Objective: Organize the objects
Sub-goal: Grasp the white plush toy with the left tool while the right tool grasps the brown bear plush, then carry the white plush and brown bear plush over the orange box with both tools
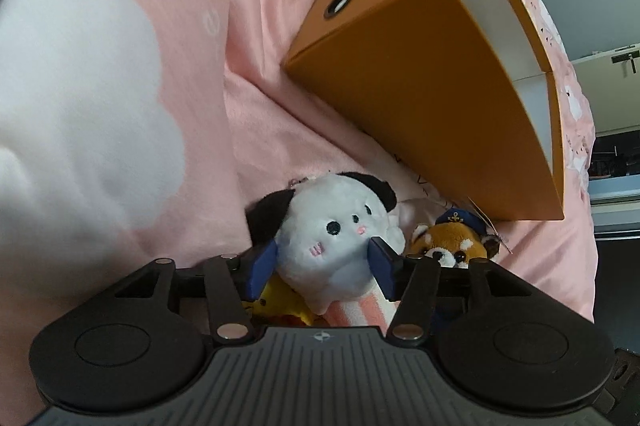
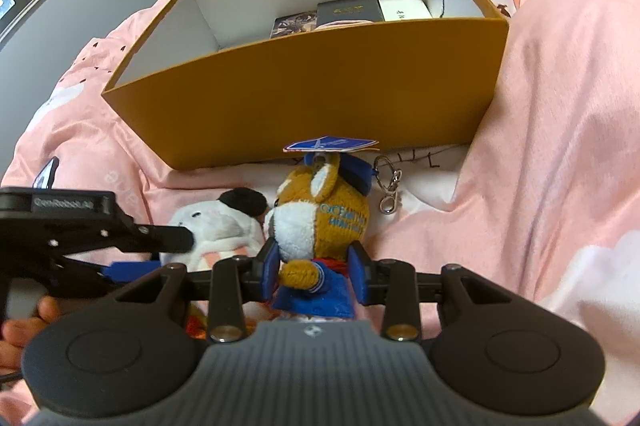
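Two plushies [image 1: 324, 242] [image 2: 320, 222] (both claw-held).

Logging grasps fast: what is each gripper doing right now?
Left gripper: jaws shut on the white plush dog.
Right gripper: jaws shut on the brown plush fox.

Bed, pink cloud-print quilt [image 2: 540, 106]: open orange cardboard box [image 2: 312, 98], white black-eared plush [image 1: 336, 226], brown sailor-capped plush [image 2: 324, 222], metal keyring clasp [image 2: 390, 186].

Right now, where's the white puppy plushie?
Between the left gripper's fingers, the white puppy plushie lies on the pink bedding beside the red panda plushie.
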### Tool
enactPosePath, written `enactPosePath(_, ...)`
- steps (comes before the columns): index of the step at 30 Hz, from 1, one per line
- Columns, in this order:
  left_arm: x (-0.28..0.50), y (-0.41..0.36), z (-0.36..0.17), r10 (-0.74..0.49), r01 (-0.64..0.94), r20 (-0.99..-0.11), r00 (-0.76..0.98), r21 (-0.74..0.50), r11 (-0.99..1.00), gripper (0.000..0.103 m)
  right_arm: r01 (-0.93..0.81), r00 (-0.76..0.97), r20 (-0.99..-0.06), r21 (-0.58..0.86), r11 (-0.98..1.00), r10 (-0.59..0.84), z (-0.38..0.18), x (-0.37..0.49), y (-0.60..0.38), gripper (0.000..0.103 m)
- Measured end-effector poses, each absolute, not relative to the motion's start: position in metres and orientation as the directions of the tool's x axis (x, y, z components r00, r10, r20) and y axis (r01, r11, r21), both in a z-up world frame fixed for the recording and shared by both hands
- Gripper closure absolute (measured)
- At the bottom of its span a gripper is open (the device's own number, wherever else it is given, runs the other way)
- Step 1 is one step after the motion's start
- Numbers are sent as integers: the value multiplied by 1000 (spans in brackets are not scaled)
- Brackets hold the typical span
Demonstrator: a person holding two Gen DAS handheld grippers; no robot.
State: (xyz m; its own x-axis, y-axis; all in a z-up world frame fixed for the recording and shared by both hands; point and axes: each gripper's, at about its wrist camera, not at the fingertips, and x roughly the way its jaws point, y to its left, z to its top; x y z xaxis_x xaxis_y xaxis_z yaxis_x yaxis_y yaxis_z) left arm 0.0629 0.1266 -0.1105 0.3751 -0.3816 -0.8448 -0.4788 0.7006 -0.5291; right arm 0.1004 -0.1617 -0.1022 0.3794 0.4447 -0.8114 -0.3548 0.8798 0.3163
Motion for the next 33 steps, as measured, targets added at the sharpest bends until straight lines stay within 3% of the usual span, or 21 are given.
enactPosePath(9, 71, 100, -115, -329, -441, -866, 375, -479, 759, 14, -295, 340, -809, 392, 872, 479, -113, 108, -174, 64)
enactPosePath(12, 74, 90, -119, -300, -420, -883, 361, -441, 793, 11, -287, 333, -809, 401, 870, 484, -116, 108, -175, 64)
enactPosePath(19, 73, 92, -117, -296, -411, -879, 374, -443, 796, 17, -297, 333, -809, 398, 868, 485, -116, 107, -174, 64)
enactPosePath(23, 69, 91, -105, -307, -350, -865, 397, -451, 821, 22, -320, 351, -795, 394, 861, 494, -105, 103, -174, 65)
enactPosePath(30, 60, 99, -68, -403, -219, -796, 452, -537, 815, 23, -373, 393, -750, 398, 838, 532, -73, 98, -183, 65)
enactPosePath(33, 59, 96, -38, -391, -114, -772, 501, -507, 854, 23, -385, 420, -722, 408, 828, 550, -53, 102, -189, 65)
